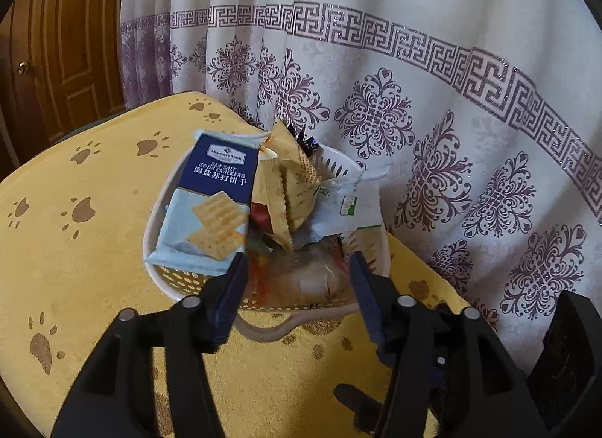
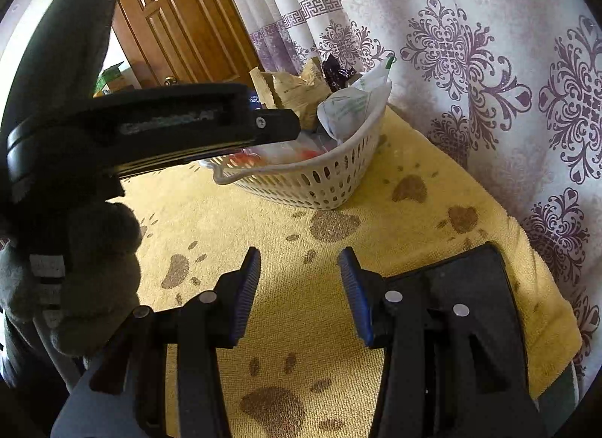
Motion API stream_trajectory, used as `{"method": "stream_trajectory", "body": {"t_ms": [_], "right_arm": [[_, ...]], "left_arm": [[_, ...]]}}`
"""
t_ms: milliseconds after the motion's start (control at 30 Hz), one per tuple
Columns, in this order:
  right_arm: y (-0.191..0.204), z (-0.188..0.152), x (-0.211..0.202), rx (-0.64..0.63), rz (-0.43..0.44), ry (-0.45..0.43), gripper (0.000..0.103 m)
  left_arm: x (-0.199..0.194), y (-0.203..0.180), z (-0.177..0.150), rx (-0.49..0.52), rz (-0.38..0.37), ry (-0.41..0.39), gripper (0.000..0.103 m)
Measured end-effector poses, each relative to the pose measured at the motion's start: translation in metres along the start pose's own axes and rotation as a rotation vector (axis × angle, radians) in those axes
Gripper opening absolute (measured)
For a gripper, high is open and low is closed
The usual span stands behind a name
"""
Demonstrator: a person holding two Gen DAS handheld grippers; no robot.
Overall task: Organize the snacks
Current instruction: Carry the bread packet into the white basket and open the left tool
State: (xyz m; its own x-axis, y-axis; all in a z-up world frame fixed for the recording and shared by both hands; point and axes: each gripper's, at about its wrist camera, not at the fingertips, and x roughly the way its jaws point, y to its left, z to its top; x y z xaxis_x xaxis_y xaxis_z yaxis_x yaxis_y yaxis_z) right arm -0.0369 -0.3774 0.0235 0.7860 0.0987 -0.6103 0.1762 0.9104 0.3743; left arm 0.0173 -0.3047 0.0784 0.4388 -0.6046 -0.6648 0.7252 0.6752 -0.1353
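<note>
Left wrist view: the left gripper (image 1: pixel 299 268) hangs open over the near end of the basket (image 1: pixel 376 250), nothing between its fingers.

Snacks fill the basket, which sits on the yellow paw-print cloth (image 1: pixel 94 250) near the curtain (image 1: pixel 451 61). A clear packet (image 1: pixel 301 276) lies straight ahead of the left fingers and just below them; whether the pads touch it I cannot tell. The cracker pack (image 1: pixel 214 204) leans along the basket's left wall, its long axis running away from the gripper. In the right wrist view the right gripper (image 2: pixel 299 291) is also parted and empty, over bare cloth, well apart from the basket (image 2: pixel 320 182); the left hand (image 2: pixel 75 268) is the nearer one for any tidying there.
</note>
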Motion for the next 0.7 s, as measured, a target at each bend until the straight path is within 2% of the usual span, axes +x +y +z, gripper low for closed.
{"method": "stream_trajectory", "body": {"t_ms": [167,267,300,367,400,467,533,700], "right_arm": [[0.001,0.000,-0.001,-0.003,-0.010,-0.002,0.046],[0.002,0.000,0.000,-0.005,-0.021,-0.001,0.046],[0.002,0.000,0.000,-0.005,-0.027,-0.001,0.046],[0.002,0.001,-0.001,-0.003,-0.037,-0.007,0.056],[0.003,0.002,-0.002,-0.003,-0.044,-0.014,0.059],[0.005,0.002,-0.003,-0.011,-0.057,-0.017,0.059],[0.007,0.004,-0.004,-0.016,-0.074,-0.020,0.061],[0.009,0.011,-0.013,-0.012,-0.122,-0.060,0.077]], "left_arm": [[-0.020,0.000,-0.003,0.008,0.009,-0.043,0.064],[-0.033,0.004,-0.008,0.004,0.022,-0.068,0.073],[-0.038,0.006,-0.010,0.003,0.030,-0.079,0.073],[-0.046,0.010,-0.013,0.000,0.059,-0.094,0.075],[-0.050,0.012,-0.015,0.002,0.090,-0.102,0.083],[-0.056,0.015,-0.016,0.007,0.149,-0.118,0.091],[-0.061,0.019,-0.016,0.011,0.218,-0.133,0.091],[-0.070,0.028,-0.015,0.011,0.333,-0.164,0.092]]}}
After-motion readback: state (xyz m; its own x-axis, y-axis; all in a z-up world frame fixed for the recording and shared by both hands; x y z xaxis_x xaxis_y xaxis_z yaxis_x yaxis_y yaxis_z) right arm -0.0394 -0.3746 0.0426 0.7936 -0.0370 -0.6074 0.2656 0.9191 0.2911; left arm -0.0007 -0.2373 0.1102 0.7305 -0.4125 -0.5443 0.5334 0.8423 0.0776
